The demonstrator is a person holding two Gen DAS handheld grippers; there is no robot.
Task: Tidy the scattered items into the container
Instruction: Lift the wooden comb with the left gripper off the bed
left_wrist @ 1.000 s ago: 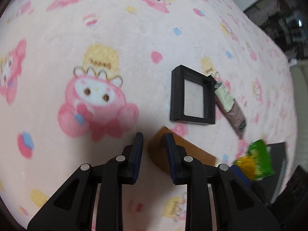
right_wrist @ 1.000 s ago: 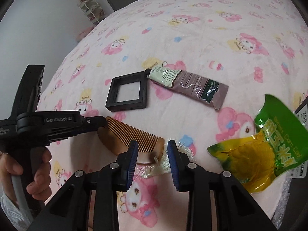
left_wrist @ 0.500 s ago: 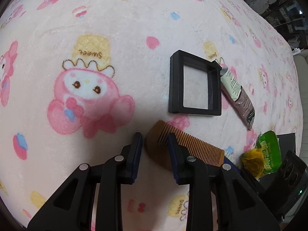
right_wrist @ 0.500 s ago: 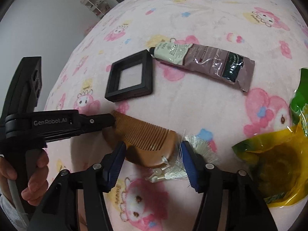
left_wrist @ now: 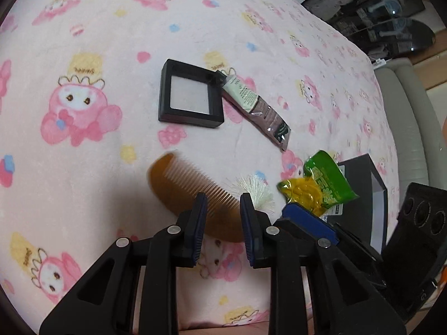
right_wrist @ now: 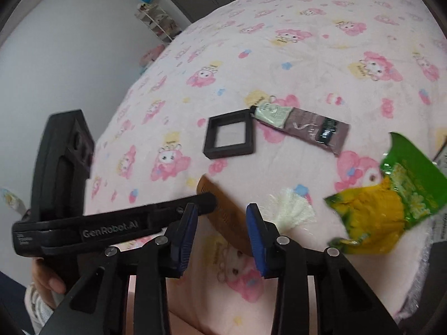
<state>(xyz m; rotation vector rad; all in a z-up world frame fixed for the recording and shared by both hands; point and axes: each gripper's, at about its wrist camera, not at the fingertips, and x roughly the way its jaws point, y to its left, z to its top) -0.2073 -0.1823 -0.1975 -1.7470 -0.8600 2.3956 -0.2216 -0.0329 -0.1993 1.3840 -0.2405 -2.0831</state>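
Pick-up step: the right gripper has just been closing its jaws, with the wooden comb between them, and now appears clamped on it, just below the black frame. The left gripper, jaws together and empty, touches the comb's end nearest the frame. The next move calls for carrying the comb right of the frame, past 1 green snack bag, into the black box.

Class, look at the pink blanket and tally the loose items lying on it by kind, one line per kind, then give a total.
Wooden comb with tassel: 1
Black square frame box: 1
Cream tube: 1
Green and yellow snack packet: 1
Total: 4
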